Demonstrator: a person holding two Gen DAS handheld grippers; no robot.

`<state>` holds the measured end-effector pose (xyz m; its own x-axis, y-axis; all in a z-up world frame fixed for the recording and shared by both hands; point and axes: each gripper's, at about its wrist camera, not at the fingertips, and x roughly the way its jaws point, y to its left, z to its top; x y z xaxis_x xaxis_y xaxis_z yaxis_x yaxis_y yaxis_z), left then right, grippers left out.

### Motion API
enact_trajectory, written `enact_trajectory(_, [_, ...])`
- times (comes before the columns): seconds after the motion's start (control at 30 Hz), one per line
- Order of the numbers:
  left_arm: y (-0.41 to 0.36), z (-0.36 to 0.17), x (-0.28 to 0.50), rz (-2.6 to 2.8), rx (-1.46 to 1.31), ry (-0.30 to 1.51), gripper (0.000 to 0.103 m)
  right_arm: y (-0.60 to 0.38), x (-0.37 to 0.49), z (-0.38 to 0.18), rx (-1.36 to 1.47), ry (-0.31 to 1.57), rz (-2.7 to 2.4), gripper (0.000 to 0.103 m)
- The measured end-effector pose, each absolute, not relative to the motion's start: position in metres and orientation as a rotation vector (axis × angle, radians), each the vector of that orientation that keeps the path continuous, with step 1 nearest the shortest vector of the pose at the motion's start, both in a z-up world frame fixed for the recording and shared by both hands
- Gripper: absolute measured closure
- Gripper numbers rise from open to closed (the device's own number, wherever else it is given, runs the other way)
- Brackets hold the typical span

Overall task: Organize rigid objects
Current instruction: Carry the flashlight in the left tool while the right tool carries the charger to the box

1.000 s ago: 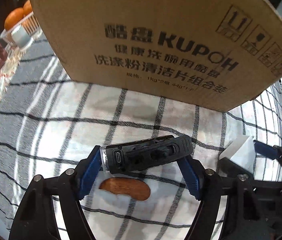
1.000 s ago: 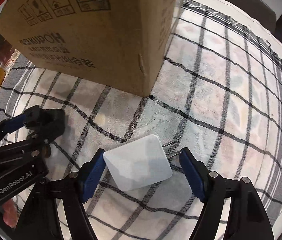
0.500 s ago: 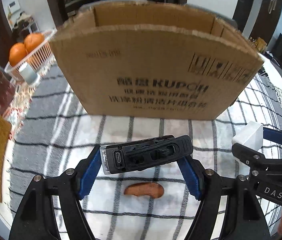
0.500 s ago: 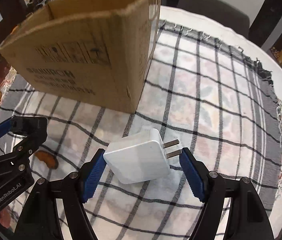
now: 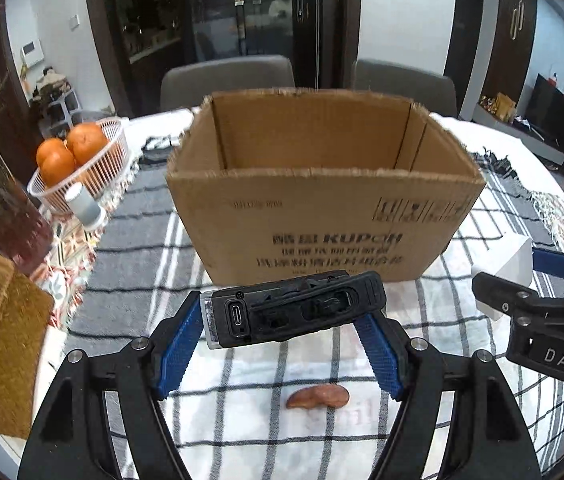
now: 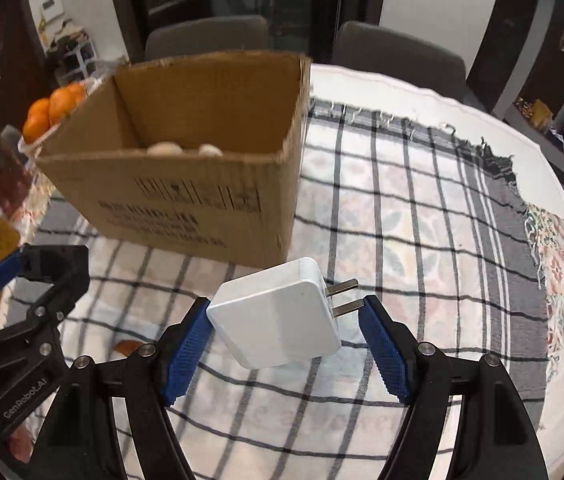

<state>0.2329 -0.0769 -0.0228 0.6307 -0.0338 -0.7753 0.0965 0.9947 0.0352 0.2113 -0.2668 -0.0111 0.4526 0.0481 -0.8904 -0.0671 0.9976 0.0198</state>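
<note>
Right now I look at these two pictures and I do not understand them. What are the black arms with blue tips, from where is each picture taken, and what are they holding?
No robot is here: a person carries two hand-held clamps, each with a camera looking forward along its two fingers. One picture comes from the left clamp, the other from the right, so each also shows its neighbour at the edge.

The left gripper is shut on a black device with a charging port on its end. The right gripper is shut on a white plug adapter, its two metal pins pointing right.

Both are held above a table with a checked cloth. Ahead stands an open cardboard box; the right view shows pale rounded things inside. A basket of oranges stands to the left, and a small brown object lies on the cloth.
</note>
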Motion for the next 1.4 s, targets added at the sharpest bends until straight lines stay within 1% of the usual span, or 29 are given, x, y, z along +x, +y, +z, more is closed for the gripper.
enact_trajectory(0.43, [-0.057,0.033,0.230,-0.104,0.104,0.745,0.029,-0.242,0.202,0.050,-0.016,0.905,0.068,0.028])
enact_trajectory(0.77, [-0.052,0.058,0.245,-0.201,0.114,0.724,0.029,-0.231,0.210,0.078,0.033,0.845,0.099,0.028])
enact_trajectory(1.07, [-0.050,0.065,0.275,-0.270,0.139,0.736,0.029,-0.225,0.238,0.083,0.042,0.848,0.118,0.028])
enact_trajectory(1.4, [-0.051,0.054,0.314,-0.292,0.153,0.795,0.029,-0.224,0.281,0.067,0.068,0.908,0.145,0.028])
